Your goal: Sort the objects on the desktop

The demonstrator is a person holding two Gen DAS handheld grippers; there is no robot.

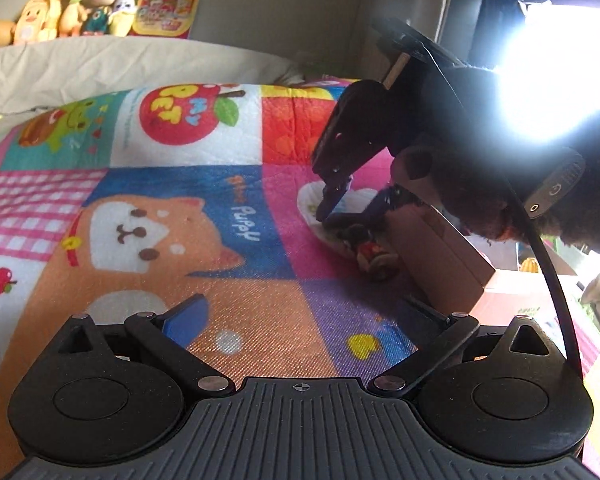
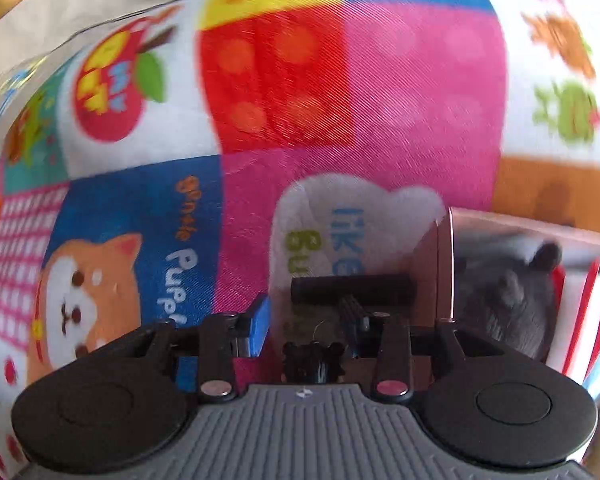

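A cardboard box stands beside the right gripper, which pinches a small figurine over the patchwork blanket. The box holds a grey bear (blurred). Left gripper: fingers spread, empty.

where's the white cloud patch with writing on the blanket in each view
Left wrist view: right of centre, the white cloud patch lies under the right gripper, partly hidden by it.
Right wrist view: the patch is lower centre, just above the gripper's own fingers.
Shared landmark: the puppy patch, left of the cloud in both.
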